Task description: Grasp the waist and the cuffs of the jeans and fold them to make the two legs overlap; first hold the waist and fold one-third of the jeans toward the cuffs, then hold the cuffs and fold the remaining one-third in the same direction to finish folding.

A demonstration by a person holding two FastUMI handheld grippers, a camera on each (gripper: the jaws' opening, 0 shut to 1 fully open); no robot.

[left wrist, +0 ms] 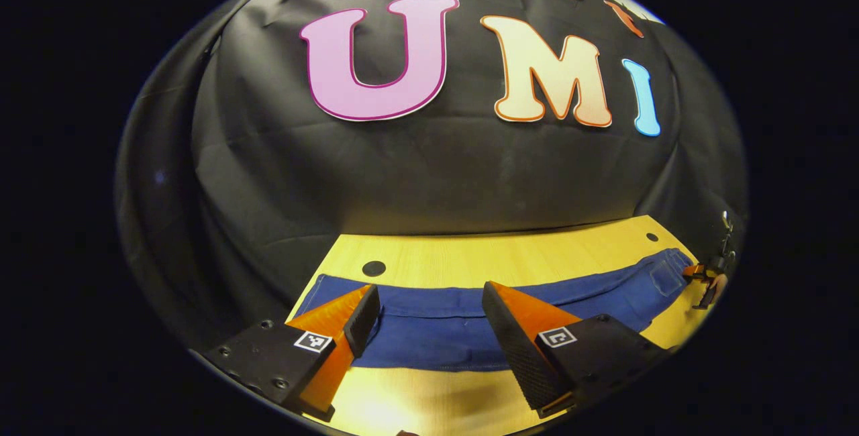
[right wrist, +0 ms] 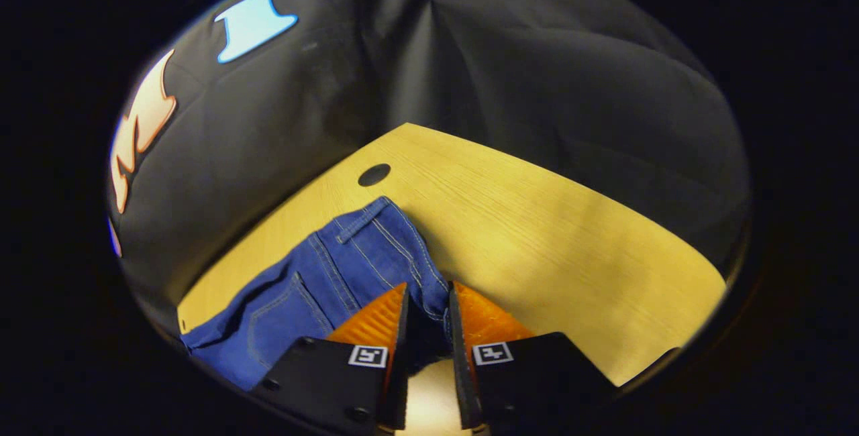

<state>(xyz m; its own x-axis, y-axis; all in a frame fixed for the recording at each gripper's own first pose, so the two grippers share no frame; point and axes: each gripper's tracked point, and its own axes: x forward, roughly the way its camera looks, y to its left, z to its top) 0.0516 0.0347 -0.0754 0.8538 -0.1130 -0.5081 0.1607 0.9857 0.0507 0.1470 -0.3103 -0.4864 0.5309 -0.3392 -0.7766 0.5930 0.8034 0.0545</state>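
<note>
The jeans lie flat as a long blue band across the lower middle of the left gripper view, on the yellow wooden table, apparently already doubled so one leg lies over the other. In the right gripper view the waist end sits at lower centre, with belt loop and pocket stitching showing. The right gripper has its jaws nearly closed around the waistband edge, seemingly pinching it ready to carry the first third toward the cuffs. The left gripper hovers with jaws spread wide above the leg portion, holding nothing, probably poised to steady or grasp the cloth.
</note>
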